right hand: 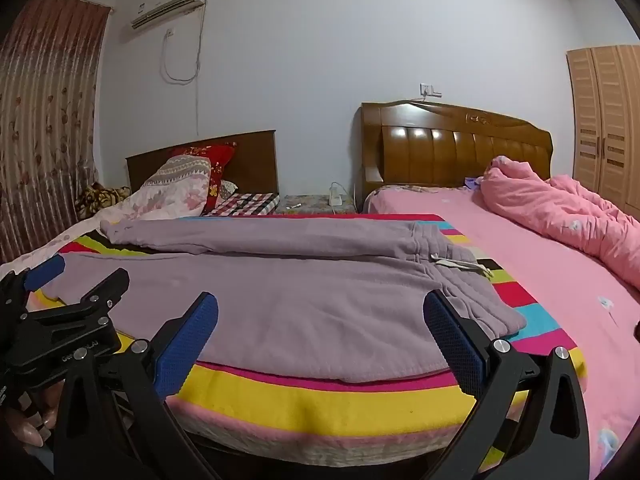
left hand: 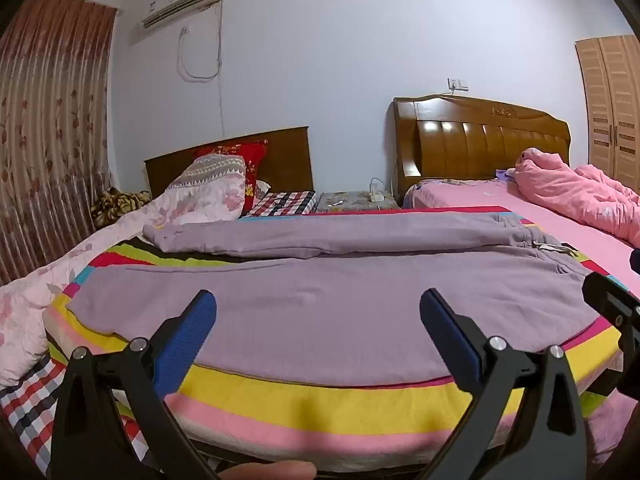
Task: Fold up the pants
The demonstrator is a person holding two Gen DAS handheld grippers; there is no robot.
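On striped blanket [left hand: 320, 400] at bed's near edge: lilac pants [left hand: 320, 320] spread flat, two legs parted in shallow V, waistband with drawstring [right hand: 460, 264] toward right side. Left gripper [left hand: 318, 312] spread wide, blue pads [left hand: 188, 344] above near trouser leg, holding nothing. Right gripper [right hand: 320, 316] likewise wide, empty, near waistband end. Pink quilt [right hand: 560, 216] heaped on neighbouring bed, well apart.

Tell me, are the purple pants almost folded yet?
Not yet. Done: the purple pants lie spread flat on the striped blanket, both legs apart. In hand: nothing; the left hand-held gripper and right hand-held gripper hover open at the near edge. Left: every fold.
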